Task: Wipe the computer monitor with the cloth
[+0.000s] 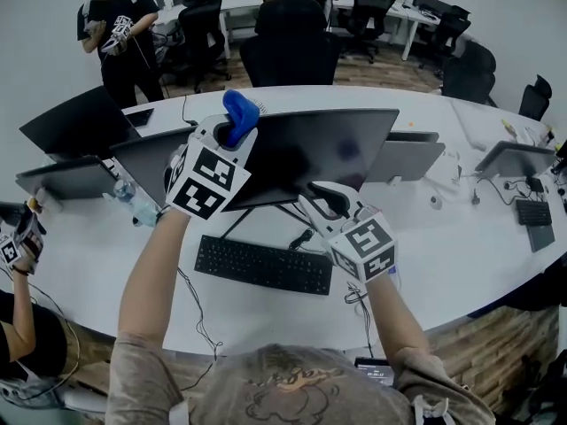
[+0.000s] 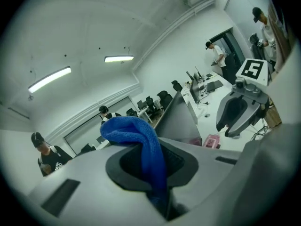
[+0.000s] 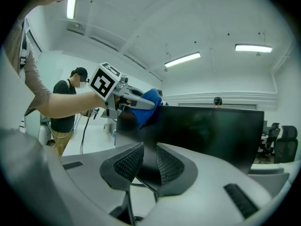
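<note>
The dark computer monitor (image 1: 310, 153) stands at the middle of the white table (image 1: 461, 255), its screen facing me. My left gripper (image 1: 237, 133) is at its top left corner, shut on a blue cloth (image 1: 239, 113) that bulges out of the jaws. In the left gripper view the cloth (image 2: 141, 140) fills the shut gripper (image 2: 157, 173), with the monitor (image 2: 181, 121) edge-on beyond. My right gripper (image 1: 323, 197) is at the screen's lower edge; in its own view the gripper (image 3: 149, 161) closes on the monitor (image 3: 207, 135), whose bottom edge sits between the pads. The cloth (image 3: 146, 105) touches the upper corner.
A black keyboard (image 1: 263, 264) lies in front of the monitor's stand. Other monitors (image 1: 75, 122) (image 1: 403, 159) (image 1: 514, 158) line the curved table, and a water bottle (image 1: 135, 204) lies at the left. A person (image 1: 120, 34) stands beyond; another person's gripper (image 1: 18, 242) is at the far left.
</note>
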`<action>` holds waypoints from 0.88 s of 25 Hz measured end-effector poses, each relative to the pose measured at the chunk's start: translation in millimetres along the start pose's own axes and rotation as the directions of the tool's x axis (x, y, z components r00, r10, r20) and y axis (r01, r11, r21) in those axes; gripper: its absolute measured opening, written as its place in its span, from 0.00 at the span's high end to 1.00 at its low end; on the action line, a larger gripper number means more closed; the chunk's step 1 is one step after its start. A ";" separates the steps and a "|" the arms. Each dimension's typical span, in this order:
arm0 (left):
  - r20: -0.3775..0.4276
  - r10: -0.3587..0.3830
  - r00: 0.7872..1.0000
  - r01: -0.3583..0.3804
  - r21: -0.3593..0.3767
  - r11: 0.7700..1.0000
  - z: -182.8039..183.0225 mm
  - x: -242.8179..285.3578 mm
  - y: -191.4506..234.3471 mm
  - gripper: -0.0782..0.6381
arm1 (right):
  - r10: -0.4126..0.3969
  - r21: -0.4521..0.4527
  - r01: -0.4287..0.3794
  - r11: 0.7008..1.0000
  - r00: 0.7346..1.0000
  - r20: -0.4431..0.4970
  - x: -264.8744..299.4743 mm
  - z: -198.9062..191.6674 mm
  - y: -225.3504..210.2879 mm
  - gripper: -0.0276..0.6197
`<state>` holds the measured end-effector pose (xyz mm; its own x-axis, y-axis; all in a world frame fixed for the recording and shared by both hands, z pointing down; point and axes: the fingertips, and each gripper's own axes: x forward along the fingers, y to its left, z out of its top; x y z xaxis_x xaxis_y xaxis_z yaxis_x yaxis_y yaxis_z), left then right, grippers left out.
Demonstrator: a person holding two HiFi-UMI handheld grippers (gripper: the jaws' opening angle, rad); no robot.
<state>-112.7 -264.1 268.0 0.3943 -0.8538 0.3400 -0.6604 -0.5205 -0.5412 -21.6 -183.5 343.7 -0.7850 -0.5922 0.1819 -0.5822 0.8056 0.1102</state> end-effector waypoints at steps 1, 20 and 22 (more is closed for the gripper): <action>0.019 0.015 1.000 -0.015 -0.005 1.000 3.2 1.6 0.0 0.82 | -0.005 0.002 0.005 1.000 1.000 0.000 -3.3 -1.0 -3.4 0.81; 0.109 -0.125 0.986 0.131 -0.049 0.990 77.7 50.3 -54.1 0.82 | -0.088 0.072 0.088 0.994 0.996 0.007 -40.4 -19.7 -37.7 0.81; 0.110 -0.139 0.984 0.145 -0.048 0.988 83.9 56.7 -59.1 0.82 | -0.102 0.079 0.102 0.992 0.995 0.007 -45.2 -21.6 -41.6 0.81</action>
<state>2.3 -282.7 254.7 0.5502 -0.7692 0.3250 -0.6261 -0.6375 -0.4490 42.7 -189.9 352.0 -0.7226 -0.6717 0.1631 -0.6738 0.7372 0.0507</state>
